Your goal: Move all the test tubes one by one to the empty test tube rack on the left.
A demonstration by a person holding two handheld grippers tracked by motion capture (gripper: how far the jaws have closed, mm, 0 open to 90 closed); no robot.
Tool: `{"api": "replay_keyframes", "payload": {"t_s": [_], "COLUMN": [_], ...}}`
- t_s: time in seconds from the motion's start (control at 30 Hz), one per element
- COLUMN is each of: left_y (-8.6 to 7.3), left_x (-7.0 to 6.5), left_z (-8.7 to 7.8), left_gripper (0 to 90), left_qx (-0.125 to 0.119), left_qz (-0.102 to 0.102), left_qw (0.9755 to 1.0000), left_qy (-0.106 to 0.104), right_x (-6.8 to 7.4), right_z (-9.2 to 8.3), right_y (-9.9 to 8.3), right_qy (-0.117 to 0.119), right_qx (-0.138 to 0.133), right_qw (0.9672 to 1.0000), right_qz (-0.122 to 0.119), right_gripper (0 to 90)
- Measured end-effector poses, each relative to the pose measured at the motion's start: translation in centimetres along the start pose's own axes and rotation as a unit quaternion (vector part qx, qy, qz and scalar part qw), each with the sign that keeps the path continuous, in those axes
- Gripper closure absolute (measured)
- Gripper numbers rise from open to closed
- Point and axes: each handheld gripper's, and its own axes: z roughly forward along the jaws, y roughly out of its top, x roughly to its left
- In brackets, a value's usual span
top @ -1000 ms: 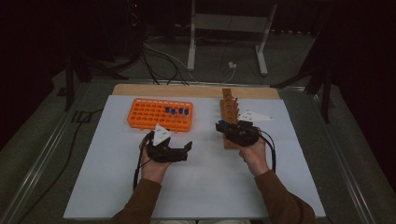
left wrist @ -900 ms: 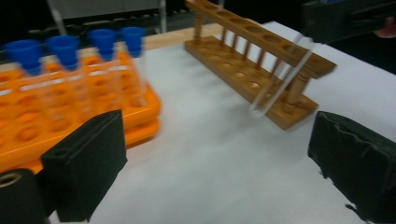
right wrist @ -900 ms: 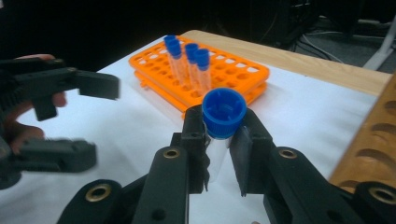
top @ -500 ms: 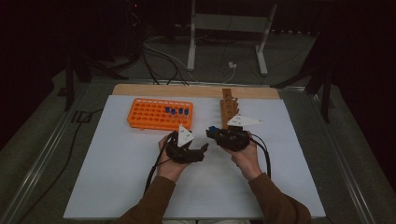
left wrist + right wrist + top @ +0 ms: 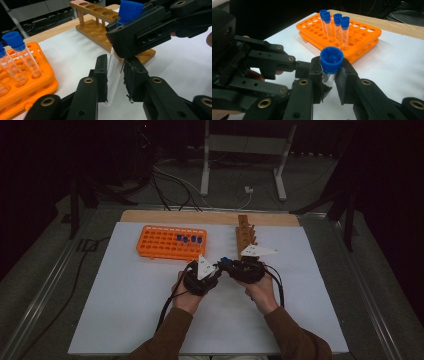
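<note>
White-topped table (image 5: 125, 310) with orange rack (image 5: 171, 242) and wooden rack (image 5: 245, 235)

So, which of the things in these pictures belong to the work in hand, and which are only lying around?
In the work:
- test tube with blue cap, held by both grippers
- right gripper, shut near the cap
- left gripper, jaws just closed on the tube's lower part
- orange rack with four more capped tubes
- wooden rack

Lying about:
- cables on the floor
- metal stand
</note>
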Motion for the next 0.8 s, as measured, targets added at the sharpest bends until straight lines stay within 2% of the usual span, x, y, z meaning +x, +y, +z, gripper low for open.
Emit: {"api": "replay_keyframes", "payload": {"t_s": [0.1, 0.2, 0.33, 0.4, 0.67, 0.8], "left_y": [0.0, -0.1, -0.1, -0.1, -0.4, -0.4], "left_x": [-0.2, -0.1, 0.4, 0.8, 2.6, 3.5], "left_z": [0.0, 0.0, -0.1, -0.2, -1.5, -2.1], "left_gripper": [77.0, 77.9, 78.1, 78.1, 78.1, 78.1], "left_qx": [0.001, 0.0, 0.002, -0.001, -0.01, -0.016], "left_qz": [0.011, 0.008, 0.004, -0.005, -0.033, -0.041], "left_qw": [0.9999, 0.9999, 1.0, 1.0, 0.9994, 0.9989], "left_qy": [-0.002, -0.007, -0.006, -0.005, 0.007, 0.015], "right_x": [0.0, -0.2, -0.5, -0.6, -1.1, -1.7], "right_z": [0.1, 0.0, -0.4, -0.5, -1.1, -1.6], "right_y": [0.0, 0.0, 0.2, 0.3, 0.5, 0.1], "right_qy": [0.0, 0.007, 0.008, 0.003, -0.057, -0.085], "right_qx": [0.001, 0.0, -0.011, -0.015, 0.0, 0.0], "right_qw": [1.0, 0.9999, 0.9998, 0.9996, 0.9983, 0.9963], "right_qz": [0.001, 0.007, 0.017, 0.022, 0.01, 0.015], "right_gripper": [76.7, 74.7, 60.2, 51.7, 16.7, 10.3]}}
